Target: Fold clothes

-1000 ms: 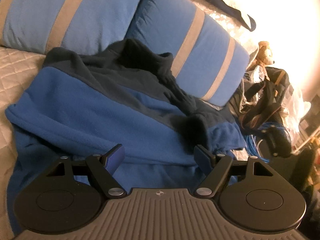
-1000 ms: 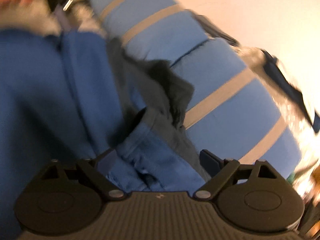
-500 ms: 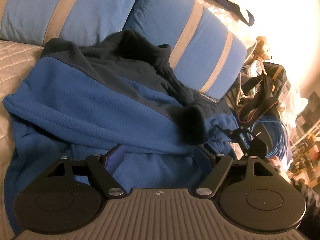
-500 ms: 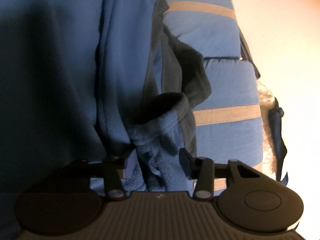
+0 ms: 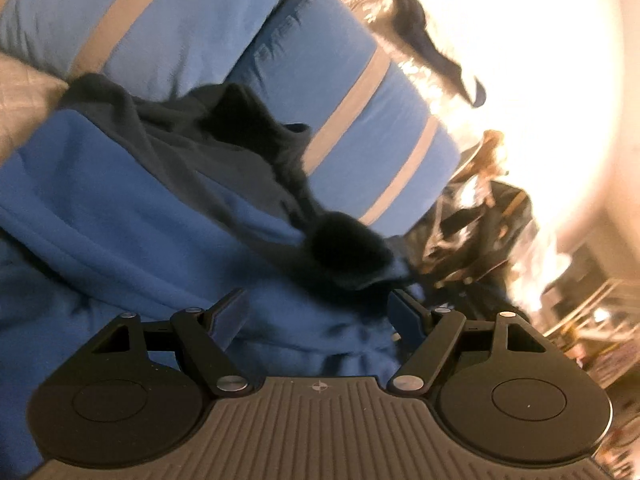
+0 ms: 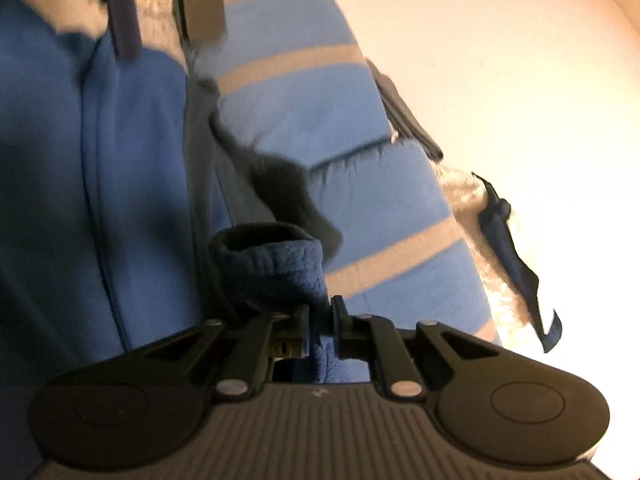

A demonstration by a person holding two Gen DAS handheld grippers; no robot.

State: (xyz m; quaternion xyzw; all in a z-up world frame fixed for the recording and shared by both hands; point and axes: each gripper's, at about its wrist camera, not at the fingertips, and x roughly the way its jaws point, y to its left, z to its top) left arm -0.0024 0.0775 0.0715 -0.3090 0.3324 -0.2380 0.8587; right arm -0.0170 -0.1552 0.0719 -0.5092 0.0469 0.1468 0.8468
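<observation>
- Right wrist view: right gripper (image 6: 320,320) clenched on the cuff end of the blue fleece sleeve (image 6: 276,268), jaws just closed in, a fold of fleece pinched between the pads.
- Seen lying flat across the bed: one two-tone fleece pullover, royal blue body with dark navy yoke and collar (image 5: 132,216), collar end up against the pillows.
- Sleeve's long axis running straight ahead of the right gripper, away from the cuff toward the navy shoulder (image 6: 280,176); blue body panel spread to the left of that line, so the coming fold judged a carry leftward across the body.
- Left wrist view: left gripper (image 5: 320,312) released, jaws wide, nothing between them, hovering just above the blue body fabric.
- Same cuff, a dark round opening (image 5: 348,248), sitting just beyond the left gripper and slightly right of its centre line.
- Nearer hand for the sleeve: the right, already on it; left fingertips (image 6: 124,40) visible at the top of the right wrist view, well apart from the cuff, over the far part of the body.
- Count: one pullover, one sleeve in plain sight, two blue pillows with grey-tan stripes (image 5: 360,120), one pale quilted bedspread (image 5: 24,96), two grippers.
- Right of the bed: bags and clutter under a blown-out light, too glared to sort or count.
</observation>
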